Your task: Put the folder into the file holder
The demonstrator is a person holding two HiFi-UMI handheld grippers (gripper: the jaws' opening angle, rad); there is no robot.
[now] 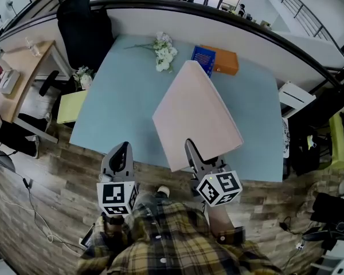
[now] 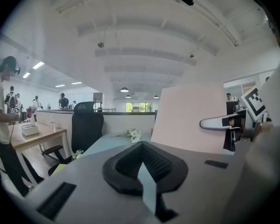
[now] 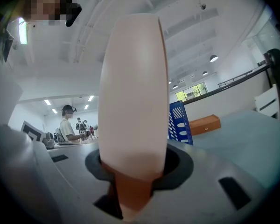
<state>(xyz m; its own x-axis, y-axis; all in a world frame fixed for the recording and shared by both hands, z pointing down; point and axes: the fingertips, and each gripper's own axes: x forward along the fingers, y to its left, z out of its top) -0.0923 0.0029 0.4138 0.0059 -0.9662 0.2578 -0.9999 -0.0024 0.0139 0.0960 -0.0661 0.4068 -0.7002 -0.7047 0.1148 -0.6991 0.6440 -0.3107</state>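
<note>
You're pinching the folder (image 1: 195, 110) w/ the right gripper (image 1: 192, 151), holding it up short of the file holder (image 1: 203, 57); left gripper (image 1: 120, 153) is sitting pressed together, empty. Insertion's not yet done.

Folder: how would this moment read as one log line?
folder gripped by right tool, raised over table | left tool shut, empty | file holder at far side, folder not in
</note>
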